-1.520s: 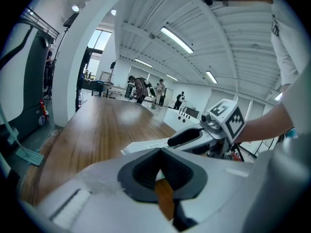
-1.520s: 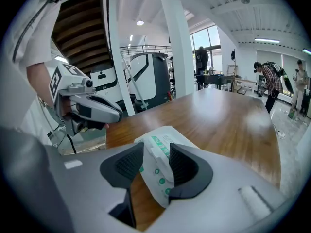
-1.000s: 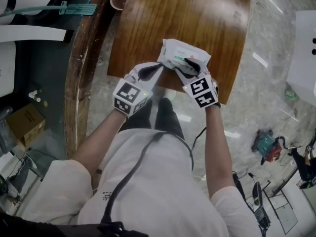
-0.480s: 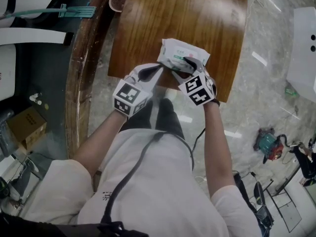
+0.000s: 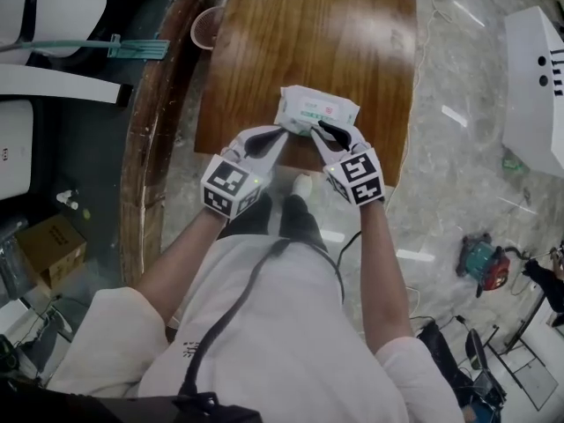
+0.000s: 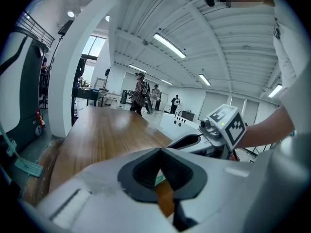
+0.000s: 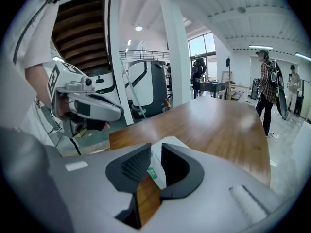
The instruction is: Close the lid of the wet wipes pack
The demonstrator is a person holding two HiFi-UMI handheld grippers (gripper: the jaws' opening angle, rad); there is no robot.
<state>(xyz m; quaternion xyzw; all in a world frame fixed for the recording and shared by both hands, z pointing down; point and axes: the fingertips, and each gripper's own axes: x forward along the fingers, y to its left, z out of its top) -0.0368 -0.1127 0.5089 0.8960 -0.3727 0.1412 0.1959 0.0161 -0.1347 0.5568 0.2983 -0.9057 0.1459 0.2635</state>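
Note:
The white wet wipes pack [image 5: 315, 108] with a green label is over the wooden table [image 5: 308, 33], close to its near edge. Its lid looks flat, but I cannot tell for sure. My left gripper [image 5: 282, 130] is shut on the pack's near left edge; in the left gripper view a white and green sliver [image 6: 159, 179] shows below the left gripper's [image 6: 159, 152] meeting pads. My right gripper [image 5: 319, 129] has just been closing, and in the right gripper view the pack's white edge [image 7: 156, 166] fills the gap in the right gripper [image 7: 155, 152].
A round cup [image 5: 204, 26] stands at the table's far left corner. Left of the table are white chairs and a cardboard box [image 5: 53, 245]. A white cabinet [image 5: 533, 77] and a power tool [image 5: 480, 267] are on the floor at right. People stand far off.
The right gripper came off the pack's top, drew back to its near edge and narrowed its jaws onto it. Both grippers have risen slightly with the pack.

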